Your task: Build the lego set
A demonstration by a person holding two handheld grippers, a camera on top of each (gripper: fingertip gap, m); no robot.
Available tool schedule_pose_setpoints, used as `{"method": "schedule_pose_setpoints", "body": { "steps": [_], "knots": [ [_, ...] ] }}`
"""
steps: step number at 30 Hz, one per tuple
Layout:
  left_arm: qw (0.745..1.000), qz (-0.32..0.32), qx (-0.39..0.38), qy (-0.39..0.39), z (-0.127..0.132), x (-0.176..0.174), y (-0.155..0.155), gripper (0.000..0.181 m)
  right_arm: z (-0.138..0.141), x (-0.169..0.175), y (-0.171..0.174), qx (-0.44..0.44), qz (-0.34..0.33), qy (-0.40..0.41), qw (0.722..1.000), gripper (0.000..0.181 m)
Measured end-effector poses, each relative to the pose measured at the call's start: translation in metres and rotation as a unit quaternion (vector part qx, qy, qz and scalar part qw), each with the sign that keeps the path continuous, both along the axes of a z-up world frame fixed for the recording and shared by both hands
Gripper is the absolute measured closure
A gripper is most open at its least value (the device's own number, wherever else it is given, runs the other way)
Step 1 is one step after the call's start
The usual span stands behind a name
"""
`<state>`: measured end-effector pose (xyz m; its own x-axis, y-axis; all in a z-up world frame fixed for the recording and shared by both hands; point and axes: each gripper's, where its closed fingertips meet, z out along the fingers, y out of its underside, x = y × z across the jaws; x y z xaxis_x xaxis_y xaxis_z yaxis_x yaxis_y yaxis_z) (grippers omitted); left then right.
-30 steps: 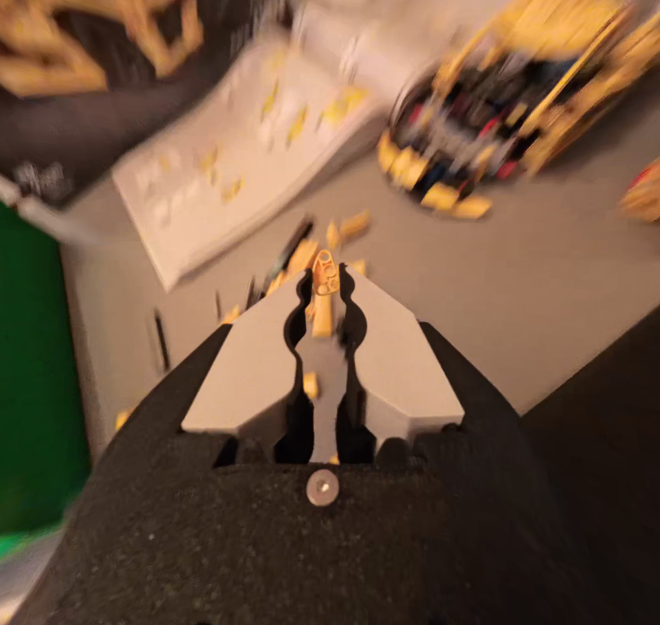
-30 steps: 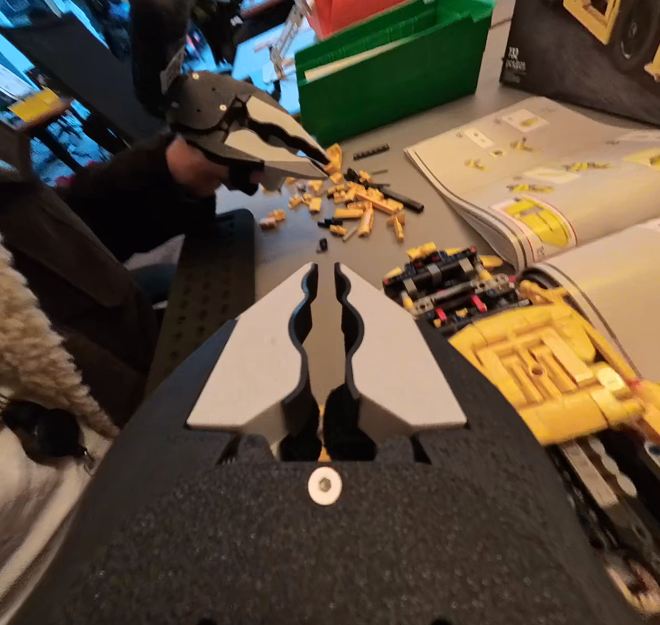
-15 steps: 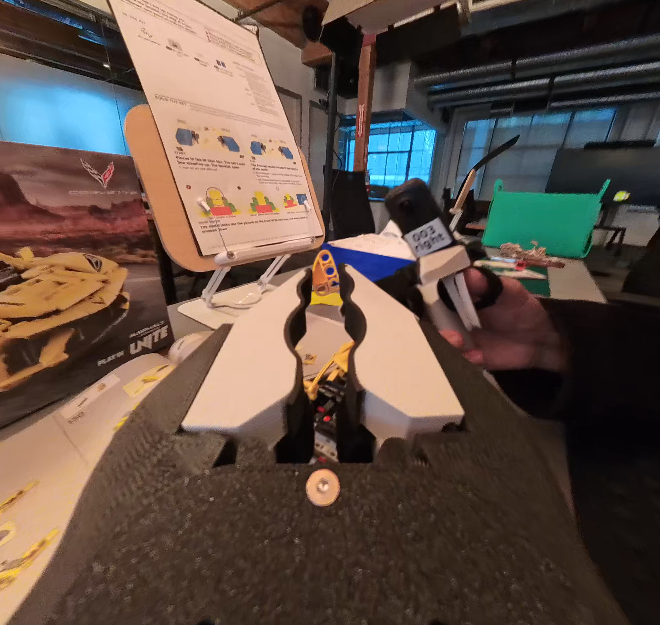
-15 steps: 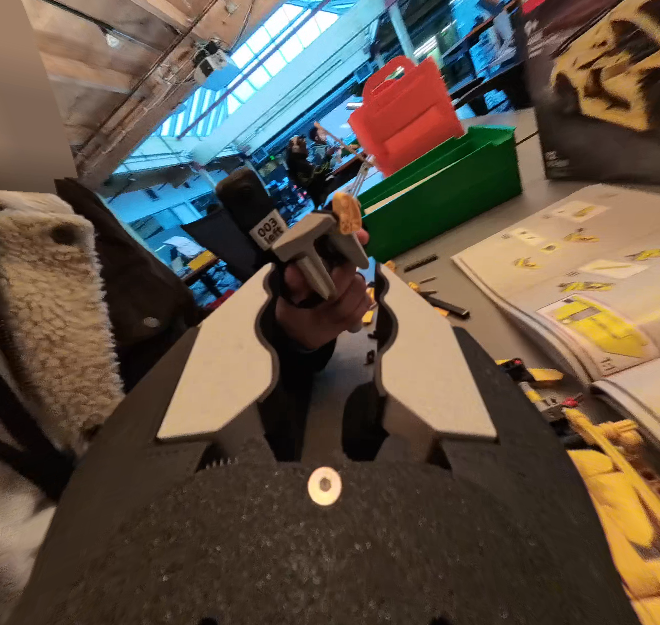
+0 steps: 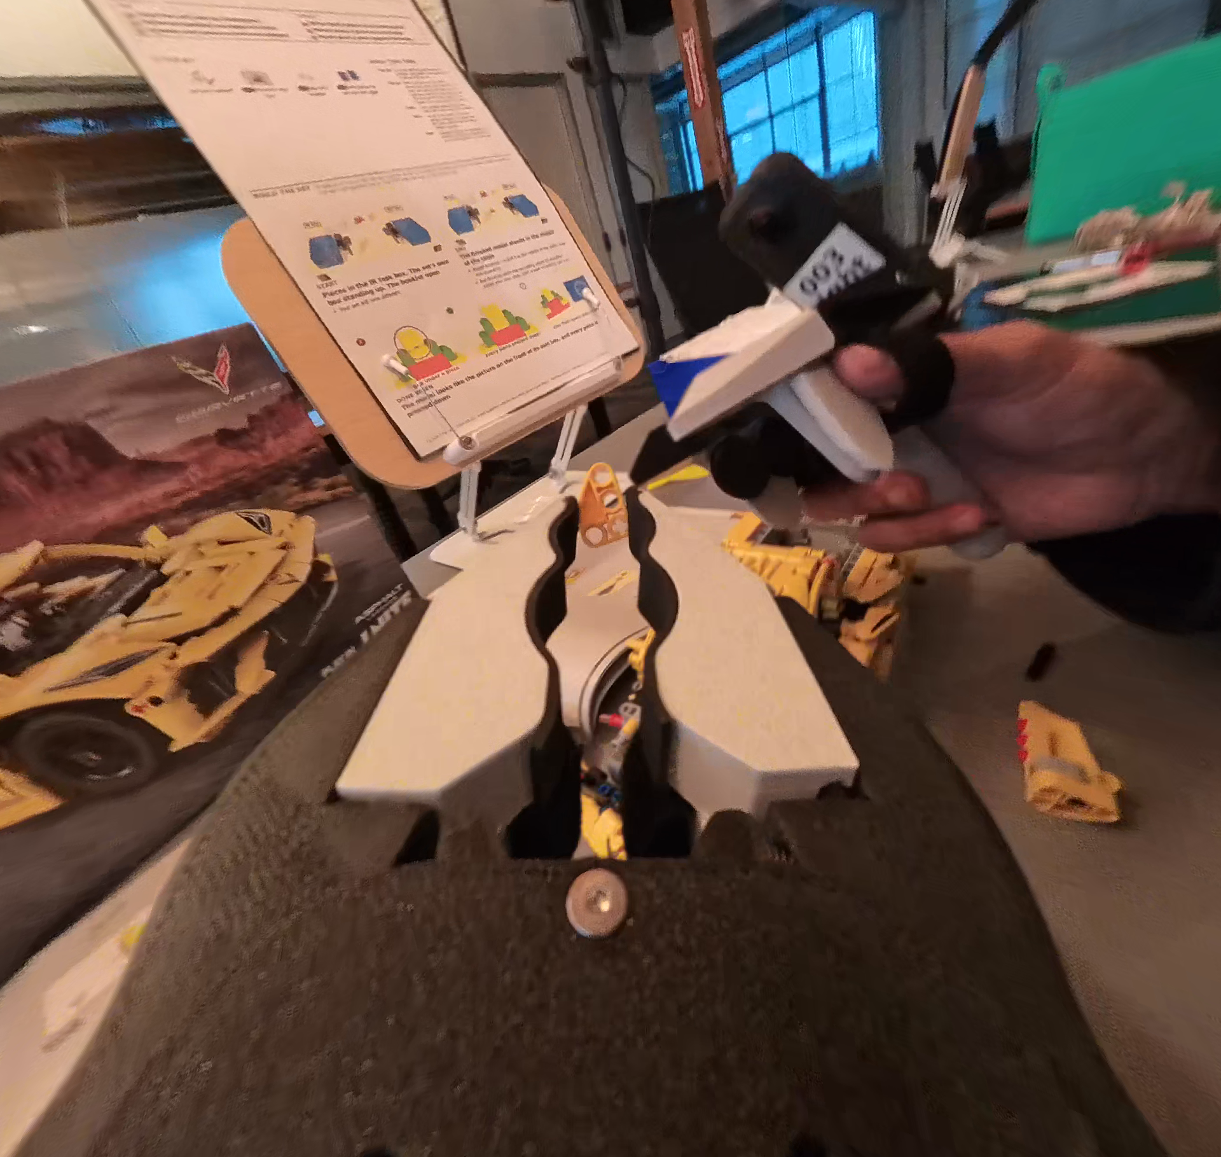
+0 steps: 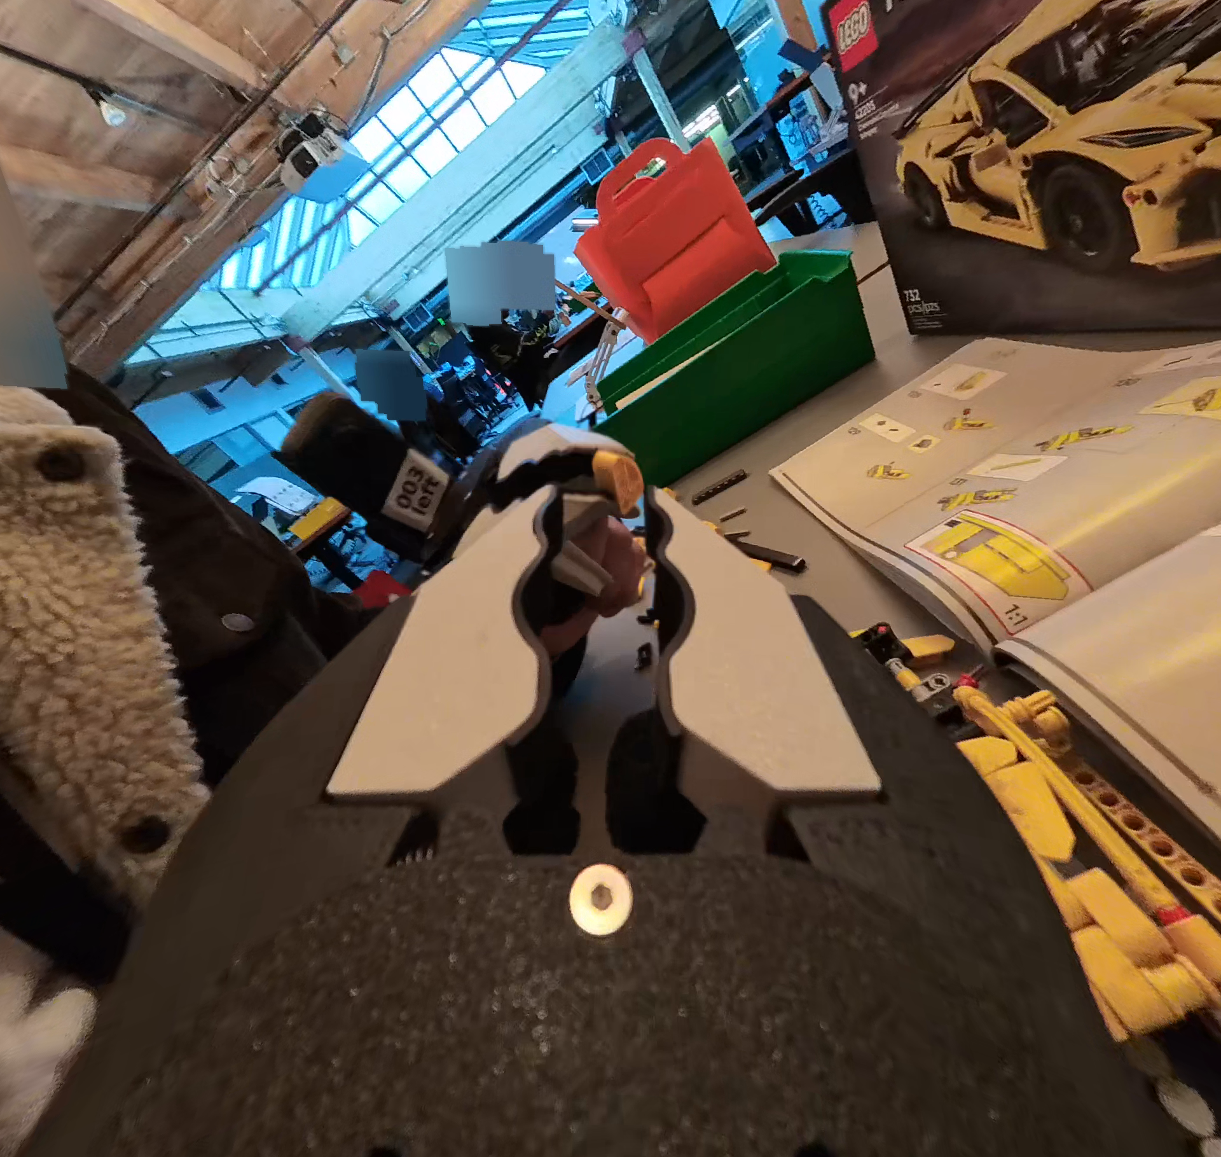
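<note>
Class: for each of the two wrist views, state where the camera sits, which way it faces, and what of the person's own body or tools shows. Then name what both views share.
Left wrist view: sits behind the left claw, faces across the table toward a sheet stand and the box; shows the right claw and hand.
Right wrist view: sits behind the open right claw, faces the green bin and booklet; shows a jacket.
Shared: the yellow piece in the left claw, and the car model.
</note>
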<state>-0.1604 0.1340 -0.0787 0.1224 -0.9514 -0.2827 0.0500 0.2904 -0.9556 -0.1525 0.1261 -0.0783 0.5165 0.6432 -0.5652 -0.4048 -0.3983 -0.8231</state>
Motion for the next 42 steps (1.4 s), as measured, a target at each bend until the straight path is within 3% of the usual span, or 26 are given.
{"method": "schedule_pose_setpoints", "body": {
  "steps": [7,10,17,23,27,30,33,36,38,42],
  "knots": [
    [0.99,0.028,0.12,0.067,-0.021,0.011,-0.014,0.167,-0.015,-0.004,0.002,-0.007,-0.023,-0.087,0.996,0.158],
    [0.985,0.034,0.148,0.077,-0.024,0.012,-0.017,0.166,-0.027,-0.005,0.002,-0.029,-0.02,-0.119,0.992,0.173],
    [0.984,0.047,0.119,0.12,-0.036,0.012,-0.009,0.163,-0.038,-0.004,0.004,-0.051,-0.033,-0.153,0.986,0.174],
    [0.993,0.032,0.031,0.108,-0.032,0.01,-0.001,0.151,-0.034,-0.006,0.006,-0.031,-0.042,-0.138,0.989,0.175],
    [0.996,0.024,0.017,0.085,-0.025,0.009,-0.003,0.152,-0.025,-0.006,0.005,-0.016,-0.036,-0.099,0.994,0.175],
    [0.996,-0.016,-0.068,0.061,-0.021,0.01,-0.007,0.161,-0.014,0.003,0.007,0.006,-0.063,-0.057,0.996,0.175],
    [0.971,-0.095,-0.218,0.034,-0.017,0.013,-0.017,0.161,-0.004,0.011,0.007,0.015,-0.075,-0.007,0.997,0.175],
    [0.918,-0.183,-0.352,-0.008,-0.006,0.015,-0.025,0.161,-0.001,0.007,0.005,0.019,-0.062,0.016,0.998,0.175],
    [0.891,-0.227,-0.392,-0.036,0.004,0.011,-0.029,0.167,0.004,0.003,0.003,0.029,-0.052,0.029,0.998,0.175],
    [0.891,-0.225,-0.391,-0.052,0.009,0.008,-0.026,0.174,0.007,-0.001,0.002,0.039,-0.043,0.043,0.997,0.175]
  ]
}}
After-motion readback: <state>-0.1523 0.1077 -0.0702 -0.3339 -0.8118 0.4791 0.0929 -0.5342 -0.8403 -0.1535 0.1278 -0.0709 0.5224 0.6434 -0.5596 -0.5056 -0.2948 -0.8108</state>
